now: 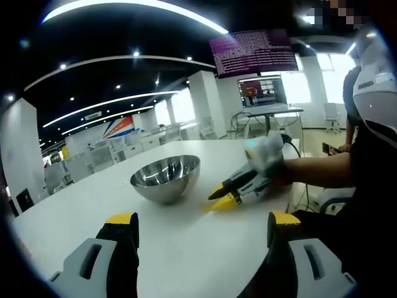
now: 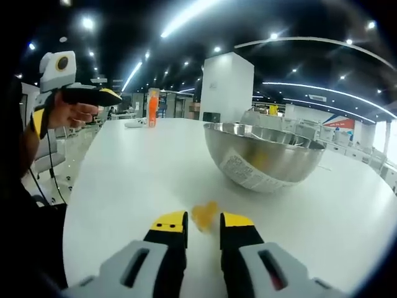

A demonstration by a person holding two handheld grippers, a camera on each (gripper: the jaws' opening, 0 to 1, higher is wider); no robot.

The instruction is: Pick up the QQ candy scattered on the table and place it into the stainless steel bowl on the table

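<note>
While the left claw (image 1: 201,226) gapes over the white table (image 1: 186,248), the right claw (image 2: 203,225) narrows around the candy (image 2: 204,215).

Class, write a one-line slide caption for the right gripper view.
Right gripper closing on a yellow candy beside the steel bowl.

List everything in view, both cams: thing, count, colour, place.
stainless steel bowl: 1, silver, upright on the table, label on its outer wall in the right gripper view.
QQ candy: 1, yellow-orange, on the table just ahead of the right gripper's tips, beside the bowl.
table: 1, white.
bottle: 1, orange, far end of the table.
monitor: 1, lit, on a desk behind.
wall screen: 1, purple, overhead.
left gripper: yellow-tipped, jaws wide apart, off the table.
right gripper: yellow-tipped, jaws narrowly apart, low at the candy.
hand: holds the left gripper.
</note>
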